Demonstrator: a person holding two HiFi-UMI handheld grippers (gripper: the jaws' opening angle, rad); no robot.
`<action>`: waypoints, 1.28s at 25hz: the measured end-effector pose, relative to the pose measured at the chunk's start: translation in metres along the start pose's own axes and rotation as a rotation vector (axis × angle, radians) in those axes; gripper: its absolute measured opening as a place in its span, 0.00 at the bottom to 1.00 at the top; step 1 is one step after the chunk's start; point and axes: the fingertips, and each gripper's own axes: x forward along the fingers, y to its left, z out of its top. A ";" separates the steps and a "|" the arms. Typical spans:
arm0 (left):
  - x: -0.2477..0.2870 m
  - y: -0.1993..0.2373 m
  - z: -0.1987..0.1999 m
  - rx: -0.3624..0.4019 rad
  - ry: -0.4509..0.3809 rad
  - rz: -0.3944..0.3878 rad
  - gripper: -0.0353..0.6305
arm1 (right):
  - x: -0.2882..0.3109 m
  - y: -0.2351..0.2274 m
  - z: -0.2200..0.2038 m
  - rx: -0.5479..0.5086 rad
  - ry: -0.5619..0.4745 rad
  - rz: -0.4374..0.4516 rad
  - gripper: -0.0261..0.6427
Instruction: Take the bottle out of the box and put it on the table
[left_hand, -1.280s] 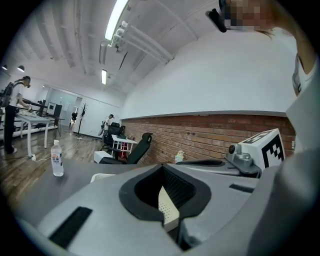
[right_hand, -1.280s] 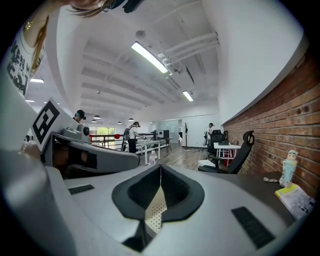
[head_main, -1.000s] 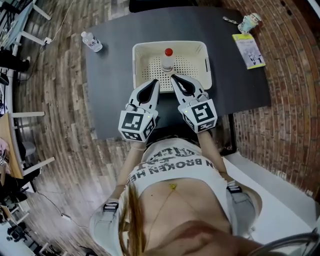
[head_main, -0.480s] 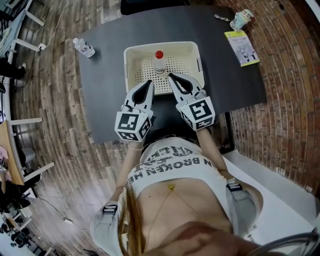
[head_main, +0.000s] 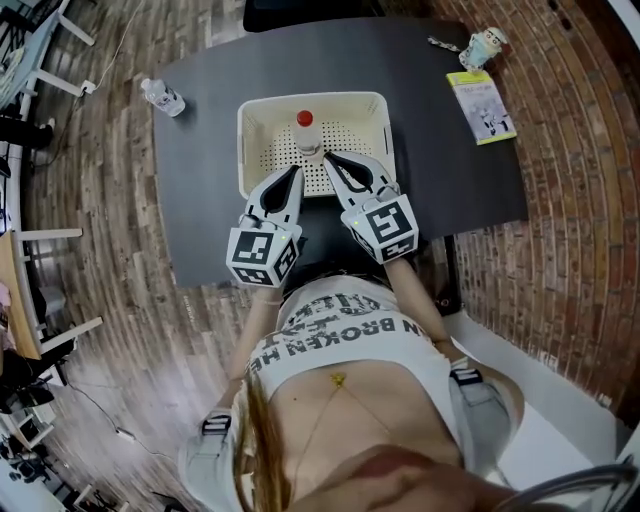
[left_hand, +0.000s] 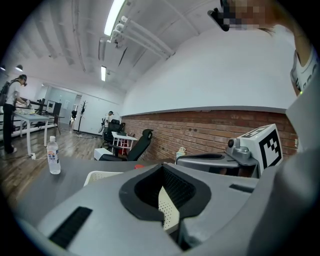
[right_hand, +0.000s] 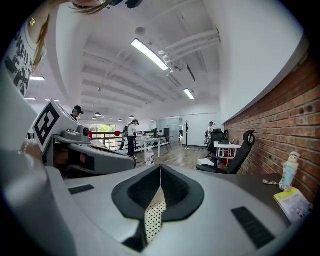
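Note:
A clear bottle (head_main: 306, 137) with a red cap stands upright in the cream perforated box (head_main: 258, 150) on the dark table (head_main: 200, 120). My left gripper (head_main: 296, 172) is shut and empty, its tip over the box's near side, left of the bottle. My right gripper (head_main: 327, 159) is shut too, its tip just short of the bottle's near right side. In the left gripper view, the shut jaws hide most of the box (left_hand: 102, 176); only the red cap (left_hand: 138, 166) peeks above them. The right gripper view shows perforated box floor (right_hand: 154, 212) below its closed jaws.
A second water bottle (head_main: 161, 96) stands near the table's far left corner. A booklet (head_main: 481, 104) and a small cup (head_main: 486, 43) lie at the far right. A black chair (head_main: 300, 12) is beyond the table. The brick wall is on the right.
Both grippers have edged a little forward over the box's near side, the right one closer to the bottle. Both stay shut.

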 end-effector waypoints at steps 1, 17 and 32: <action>0.001 0.000 -0.001 -0.001 0.002 0.005 0.06 | 0.000 -0.001 -0.001 0.000 0.002 0.004 0.05; 0.004 0.006 -0.006 -0.014 0.020 0.046 0.06 | 0.023 -0.005 -0.008 -0.036 0.040 0.041 0.05; -0.005 0.036 -0.015 -0.045 0.052 0.112 0.06 | 0.072 -0.016 -0.036 -0.040 0.112 0.064 0.05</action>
